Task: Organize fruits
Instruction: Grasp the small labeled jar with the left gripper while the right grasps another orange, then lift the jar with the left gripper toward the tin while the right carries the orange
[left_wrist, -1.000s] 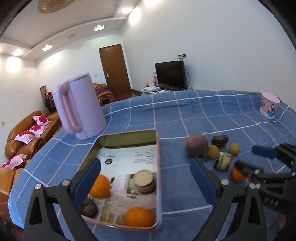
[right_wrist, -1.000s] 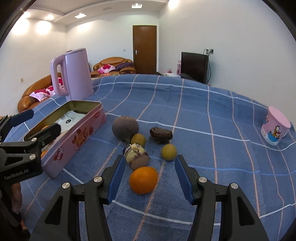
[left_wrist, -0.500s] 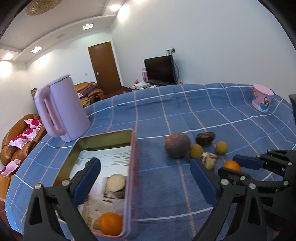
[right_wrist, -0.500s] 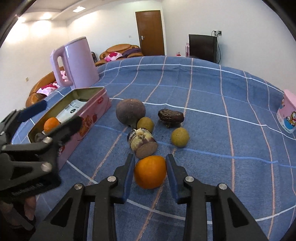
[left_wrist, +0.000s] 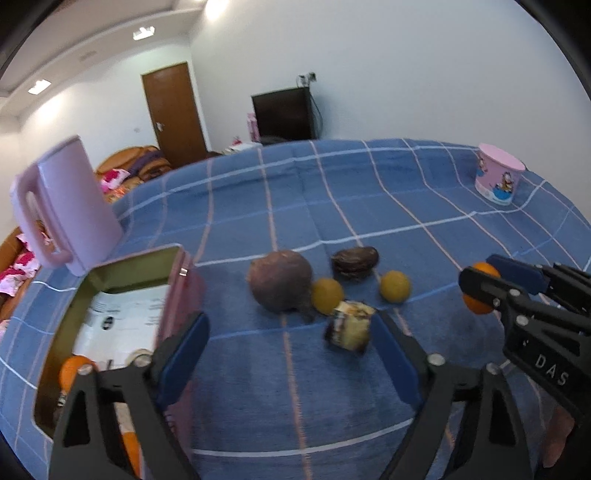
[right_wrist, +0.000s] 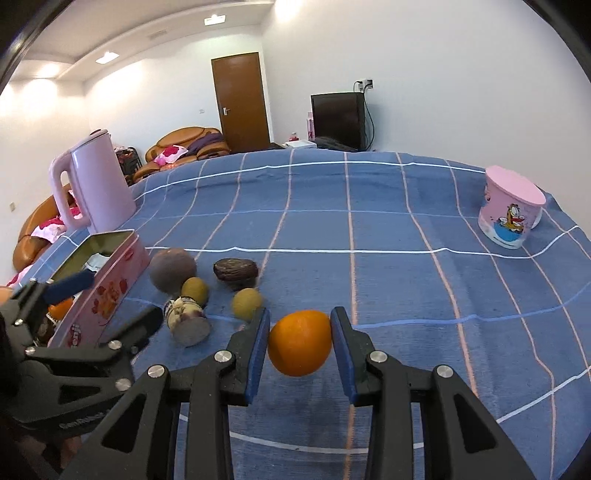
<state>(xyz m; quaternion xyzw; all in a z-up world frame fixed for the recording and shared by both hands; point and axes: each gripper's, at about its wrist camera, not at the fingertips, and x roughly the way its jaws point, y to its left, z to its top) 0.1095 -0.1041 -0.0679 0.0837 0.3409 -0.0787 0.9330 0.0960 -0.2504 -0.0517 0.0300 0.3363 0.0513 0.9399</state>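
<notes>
My right gripper (right_wrist: 300, 341) is shut on an orange (right_wrist: 299, 341), seen from the side in the left wrist view as the orange (left_wrist: 480, 288) in the right gripper (left_wrist: 480, 286). My left gripper (left_wrist: 291, 350) is open with its jaws closing. A cut brown-and-white piece (left_wrist: 349, 325) lies just inside its right finger, untouched. Beyond it lie a round brown fruit (left_wrist: 280, 280), a dark wrinkled fruit (left_wrist: 354, 262) and two small yellow-green fruits (left_wrist: 327, 295) (left_wrist: 395, 286). The pink tin (left_wrist: 177, 288) at the left holds an orange (left_wrist: 72, 373).
A pink kettle (left_wrist: 62, 206) stands behind the tin. An upturned pink cartoon cup (left_wrist: 498, 179) sits at the far right of the blue checked tablecloth (left_wrist: 369, 206). Sofas, a door and a TV lie beyond the table.
The right gripper closed on the orange and carried it to the right. The left gripper swung from over the tin toward the loose fruit, and its jaws narrowed.
</notes>
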